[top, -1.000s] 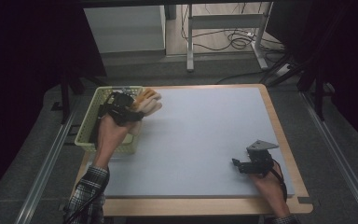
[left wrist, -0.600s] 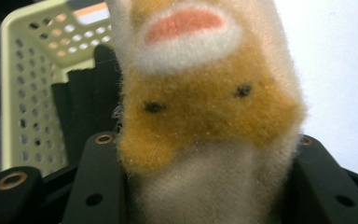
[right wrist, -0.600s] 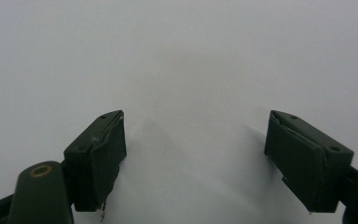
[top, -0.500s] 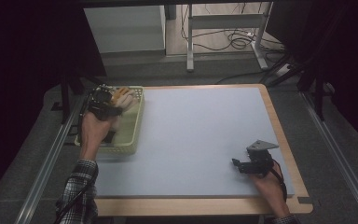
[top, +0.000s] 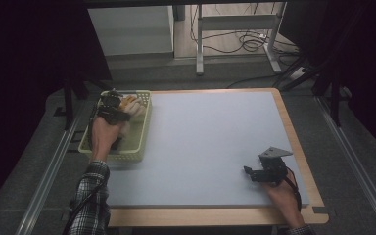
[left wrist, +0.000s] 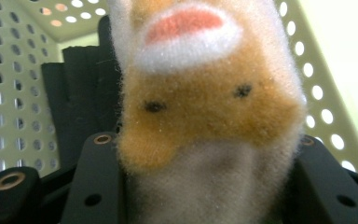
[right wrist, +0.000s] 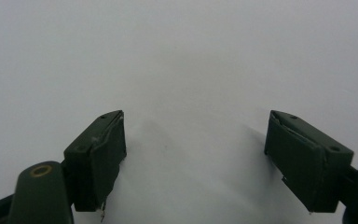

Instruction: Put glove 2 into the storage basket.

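Note:
My left gripper holds a fuzzy orange-and-white plush sock above the far end of a pale green perforated basket at the table's left edge. In the left gripper view the sock hangs between both black jaws, with the basket wall and a dark folded cloth behind it. My right gripper rests low near the table's front right, its jaws wide apart over the bare grey-blue mat with nothing between them.
The grey-blue mat covers the wooden table. Beyond the far edge stand a metal frame leg and floor cables. A rail runs along the left side.
My left gripper carried the sock leftward from beside the basket's right rim to over the basket's far end. The right gripper stayed still.

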A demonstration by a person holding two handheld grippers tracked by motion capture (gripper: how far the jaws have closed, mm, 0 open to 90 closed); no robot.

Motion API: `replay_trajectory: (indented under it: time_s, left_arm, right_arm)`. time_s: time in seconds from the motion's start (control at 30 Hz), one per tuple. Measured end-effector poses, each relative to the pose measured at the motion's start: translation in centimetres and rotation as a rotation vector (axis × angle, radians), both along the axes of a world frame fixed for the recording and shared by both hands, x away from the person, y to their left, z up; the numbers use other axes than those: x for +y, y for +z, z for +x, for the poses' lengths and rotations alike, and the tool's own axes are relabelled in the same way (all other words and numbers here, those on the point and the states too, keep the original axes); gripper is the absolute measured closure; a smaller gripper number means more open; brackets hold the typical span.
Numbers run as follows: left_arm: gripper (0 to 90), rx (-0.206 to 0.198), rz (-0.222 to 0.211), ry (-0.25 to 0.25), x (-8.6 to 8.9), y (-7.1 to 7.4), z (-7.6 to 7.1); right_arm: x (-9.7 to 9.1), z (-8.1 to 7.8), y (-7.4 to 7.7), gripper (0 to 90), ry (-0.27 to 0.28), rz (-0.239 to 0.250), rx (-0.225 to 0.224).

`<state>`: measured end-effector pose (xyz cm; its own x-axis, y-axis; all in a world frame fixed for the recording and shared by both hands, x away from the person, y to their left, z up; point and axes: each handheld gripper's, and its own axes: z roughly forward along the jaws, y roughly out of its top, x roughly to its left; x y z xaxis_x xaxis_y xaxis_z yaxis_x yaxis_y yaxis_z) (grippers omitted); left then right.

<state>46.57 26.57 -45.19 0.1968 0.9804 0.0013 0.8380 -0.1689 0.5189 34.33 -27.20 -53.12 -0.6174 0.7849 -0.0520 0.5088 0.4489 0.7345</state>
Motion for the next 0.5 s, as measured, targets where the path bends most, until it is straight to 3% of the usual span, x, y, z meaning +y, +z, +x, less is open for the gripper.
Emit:
replay_trajectory:
  time_s: [0.5]
  left_arm:
    - [50.0, 0.088, 0.021, -0.034, -1.9, -3.0, 2.0]
  right_arm:
    - [0.0, 0.0, 0.0, 20.0, 0.0, 0.0, 0.0]
